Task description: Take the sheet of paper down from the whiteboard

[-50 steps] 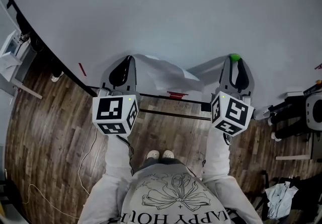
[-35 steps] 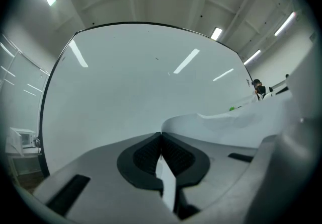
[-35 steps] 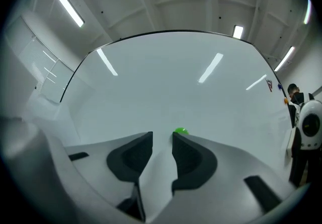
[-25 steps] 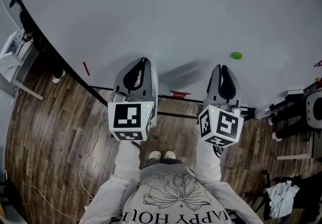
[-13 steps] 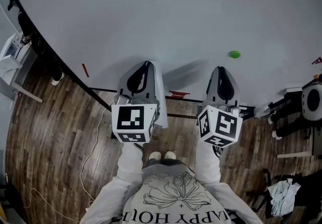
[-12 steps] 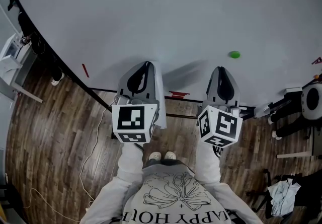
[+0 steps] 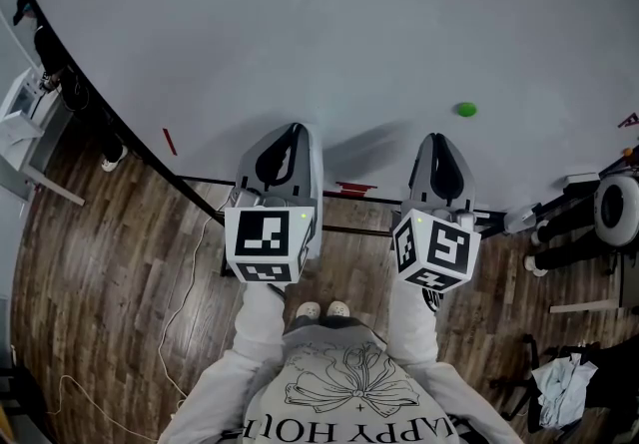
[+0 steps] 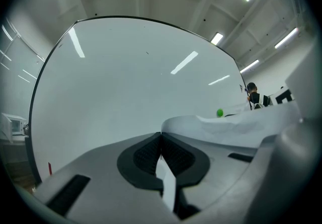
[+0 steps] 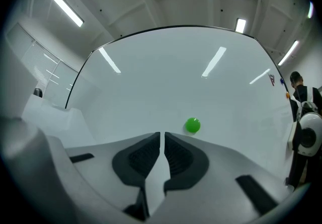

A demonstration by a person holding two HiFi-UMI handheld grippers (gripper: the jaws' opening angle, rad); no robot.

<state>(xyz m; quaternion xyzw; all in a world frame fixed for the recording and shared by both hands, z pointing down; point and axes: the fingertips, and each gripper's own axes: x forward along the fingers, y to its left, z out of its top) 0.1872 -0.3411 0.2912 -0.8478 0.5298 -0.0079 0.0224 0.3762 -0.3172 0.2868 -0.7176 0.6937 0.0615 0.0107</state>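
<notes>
The white sheet of paper (image 7: 314, 183) is off the whiteboard (image 7: 349, 23) and hangs down the right side of my left gripper (image 7: 293, 128), which is shut on its edge. In the left gripper view the sheet (image 8: 241, 127) drapes away to the right from the closed pads of that gripper (image 8: 161, 140). My right gripper (image 7: 436, 138) hovers just short of the board, below a green magnet (image 7: 465, 110) that still sticks there. In the right gripper view this gripper (image 9: 162, 137) shows only a thin slit between its pads, with nothing in it, and the magnet (image 9: 192, 125) sits just beyond.
A red marker (image 7: 351, 188) lies on the board's tray between the grippers. Wheeled equipment (image 7: 609, 208) and a person (image 9: 302, 97) are at the right. A white cabinet (image 7: 20, 123) stands at the left, and a cable (image 7: 175, 322) runs over the wooden floor.
Both grippers drew back from the board. The paper came away with the left gripper, and the green magnet stayed on the board. Over the last half second hardly anything moved.
</notes>
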